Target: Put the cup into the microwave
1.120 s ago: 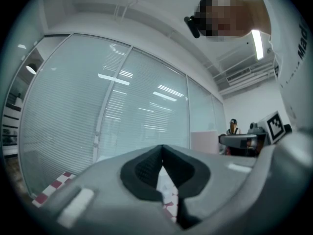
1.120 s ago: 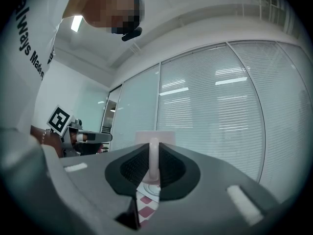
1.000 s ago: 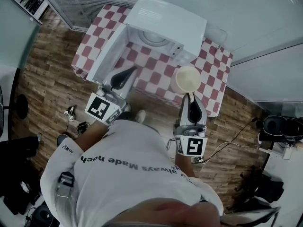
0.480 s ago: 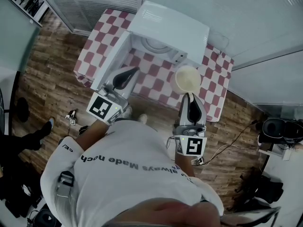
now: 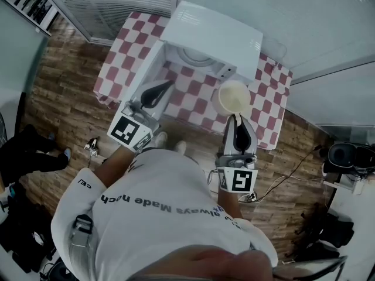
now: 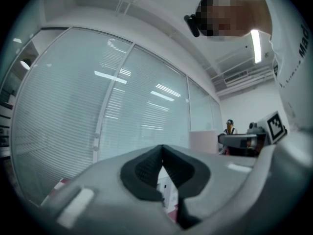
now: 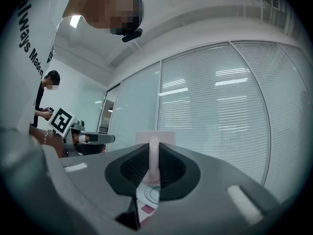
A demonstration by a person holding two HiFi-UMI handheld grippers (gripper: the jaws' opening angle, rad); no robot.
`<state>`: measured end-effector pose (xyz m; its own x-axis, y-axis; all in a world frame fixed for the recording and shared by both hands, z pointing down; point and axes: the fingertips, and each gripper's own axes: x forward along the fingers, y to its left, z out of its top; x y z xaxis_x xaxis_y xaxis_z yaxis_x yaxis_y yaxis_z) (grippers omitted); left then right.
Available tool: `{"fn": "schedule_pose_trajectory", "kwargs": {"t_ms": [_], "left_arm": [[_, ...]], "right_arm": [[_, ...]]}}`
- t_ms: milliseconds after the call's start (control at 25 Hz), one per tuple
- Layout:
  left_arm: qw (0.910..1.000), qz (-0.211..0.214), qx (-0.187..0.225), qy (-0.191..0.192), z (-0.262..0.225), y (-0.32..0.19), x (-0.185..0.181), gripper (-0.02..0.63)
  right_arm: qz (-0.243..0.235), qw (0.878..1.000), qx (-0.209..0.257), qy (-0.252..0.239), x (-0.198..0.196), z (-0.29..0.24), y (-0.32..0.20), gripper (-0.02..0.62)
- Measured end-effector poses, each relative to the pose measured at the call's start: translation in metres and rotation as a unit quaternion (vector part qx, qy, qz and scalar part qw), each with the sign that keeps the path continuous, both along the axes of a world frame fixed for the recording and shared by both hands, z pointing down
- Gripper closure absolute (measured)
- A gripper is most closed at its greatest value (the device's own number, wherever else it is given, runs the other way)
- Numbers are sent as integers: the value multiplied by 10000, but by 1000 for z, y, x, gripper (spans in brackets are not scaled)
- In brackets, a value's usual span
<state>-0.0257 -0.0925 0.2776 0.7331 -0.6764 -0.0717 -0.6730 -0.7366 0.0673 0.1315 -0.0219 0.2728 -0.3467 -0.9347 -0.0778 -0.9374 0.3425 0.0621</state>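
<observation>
Cup (image 5: pixel 233 97): cream, upright, mouth up, over the checked surface (image 5: pixel 266 107), just off the front right corner of the microwave (image 5: pixel 214 31).
Right claw (image 5: pixel 237 119): clenched on the cup's near rim, at 6 o'clock from it.
Open cavity: lay between 10 and 11 o'clock from the cup; door (image 5: pixel 137 69) swung left.
Left claw (image 5: pixel 166 86): pressed together on nothing, before the cavity and nearer to it.

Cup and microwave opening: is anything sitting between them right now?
Nothing: the head view shows only bare checkered tablecloth between the cup, held by the right gripper, and the open microwave.
</observation>
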Motion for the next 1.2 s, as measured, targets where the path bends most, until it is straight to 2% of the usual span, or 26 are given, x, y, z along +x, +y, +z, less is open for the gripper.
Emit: {"fn": "schedule_pose_trajectory", "kwargs": {"t_ms": [400, 680, 960, 1200], "left_arm": [[9994, 134, -332, -26, 35, -14, -1, 603], [9980, 181, -604, -4, 77, -26, 5, 603], [9966, 74, -815, -67, 125, -45, 4, 603], [9950, -38, -998, -91, 167, -65, 12, 603]], "right_arm": [[100, 9997, -227, -32, -8, 38, -16, 558], [90, 9993, -370, 51, -17, 81, -33, 558], [55, 9993, -374, 78, -33, 127, -57, 558], [27, 9977, -640, 223, -38, 167, -80, 559]]}}
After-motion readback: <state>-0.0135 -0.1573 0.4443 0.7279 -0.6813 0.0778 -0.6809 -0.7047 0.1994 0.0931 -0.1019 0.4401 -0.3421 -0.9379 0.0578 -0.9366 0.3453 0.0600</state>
